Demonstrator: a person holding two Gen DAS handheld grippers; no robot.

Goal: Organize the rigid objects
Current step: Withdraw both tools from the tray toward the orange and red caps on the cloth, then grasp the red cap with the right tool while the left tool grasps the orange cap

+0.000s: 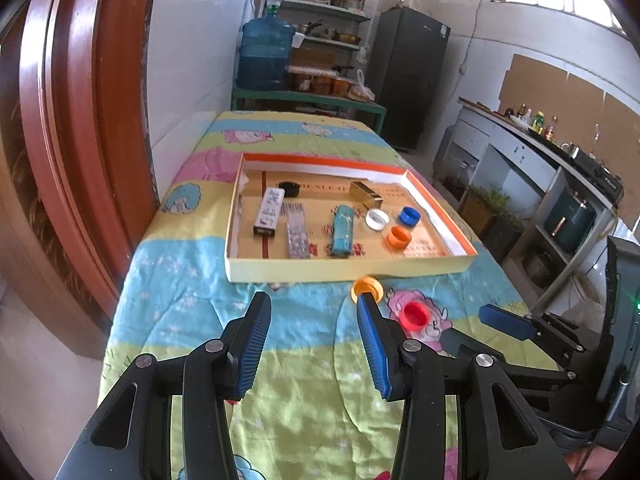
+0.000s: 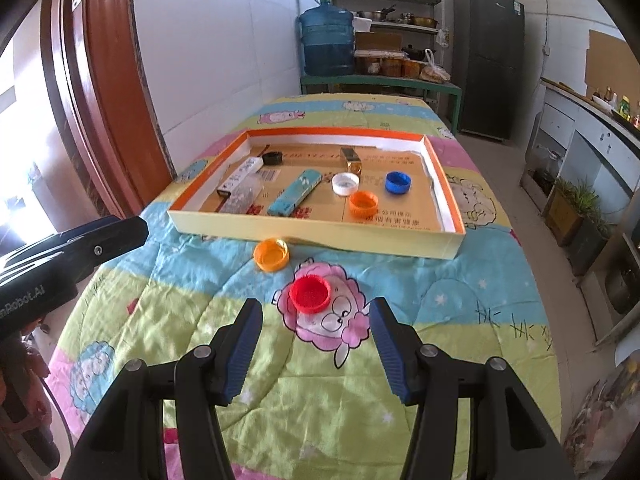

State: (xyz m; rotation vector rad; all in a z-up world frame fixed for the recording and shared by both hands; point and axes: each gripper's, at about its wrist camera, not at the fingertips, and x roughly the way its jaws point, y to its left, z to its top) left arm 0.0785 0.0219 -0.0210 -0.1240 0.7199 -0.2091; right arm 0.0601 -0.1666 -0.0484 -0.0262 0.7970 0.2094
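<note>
With most pieces already lying in the shallow box (image 2: 316, 227), both the left hand-held gripper (image 1: 314, 340) and the right hand-held gripper (image 2: 316, 342) gape empty over the quilted bench (image 2: 280, 380), the right one facing the red cap (image 2: 310, 289), likely next pick, yellow cap (image 2: 271, 254) beyond.

Six bottle caps (image 2: 310, 294); four small boxes (image 2: 295, 193); one tray (image 2: 316, 236).
</note>
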